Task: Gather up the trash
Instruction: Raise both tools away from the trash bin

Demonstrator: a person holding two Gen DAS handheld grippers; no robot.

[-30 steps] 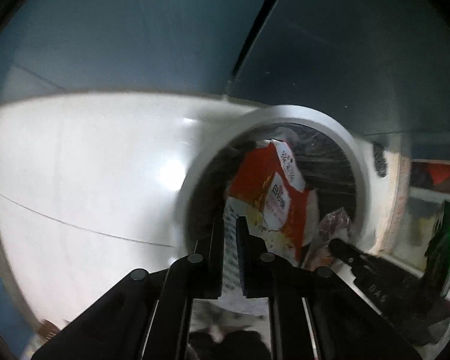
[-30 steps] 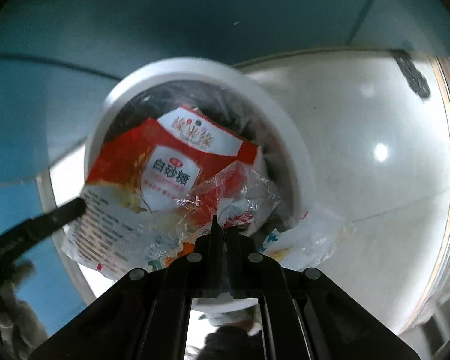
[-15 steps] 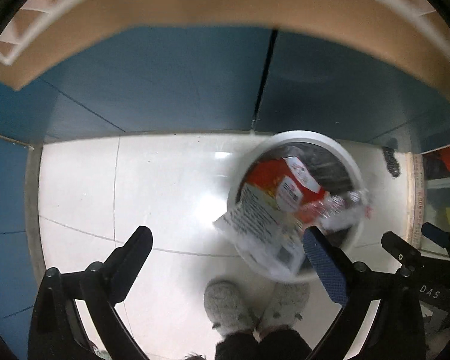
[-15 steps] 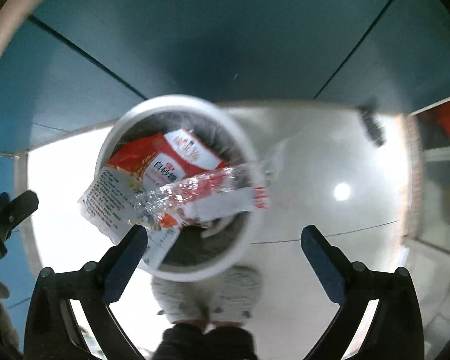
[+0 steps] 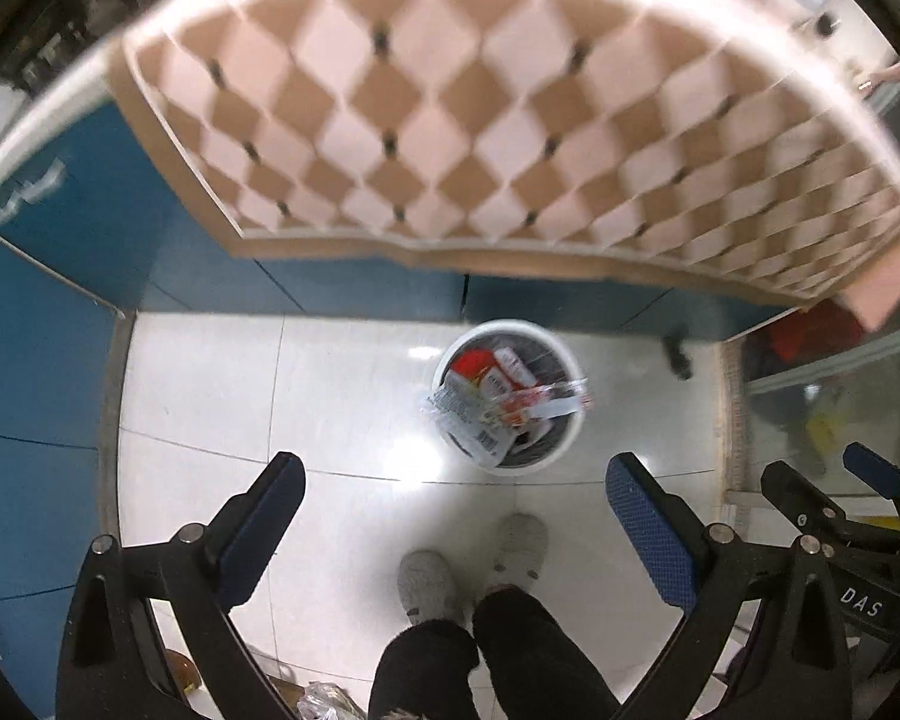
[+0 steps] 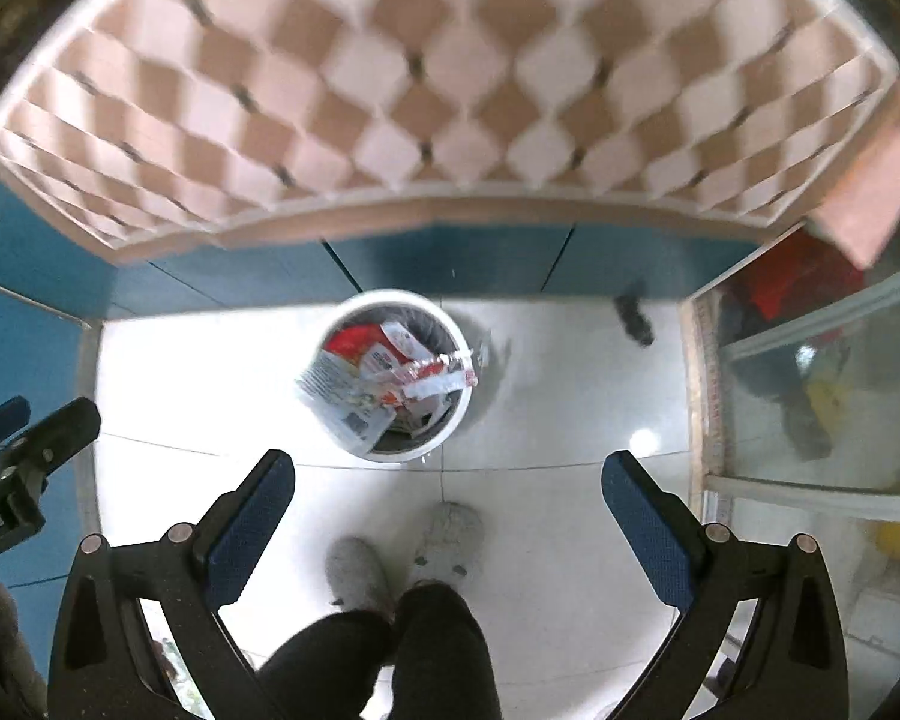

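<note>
Both hand-held grippers, left (image 5: 453, 489) and right (image 6: 447, 483), gape empty (pointing down); wrappers (image 6: 384, 381) fill the bin (image 6: 354, 447) beyond their fingertips.

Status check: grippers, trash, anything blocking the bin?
Left gripper and right gripper open, empty. Wrappers in the bin, hanging over its rim. Nothing blocking.

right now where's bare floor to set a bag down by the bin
Free: the white tiled floor between the round white bin and the blue cabinets. Crowded: the bin mouth, wrappers overhanging, and the grey slippers in front.
</note>
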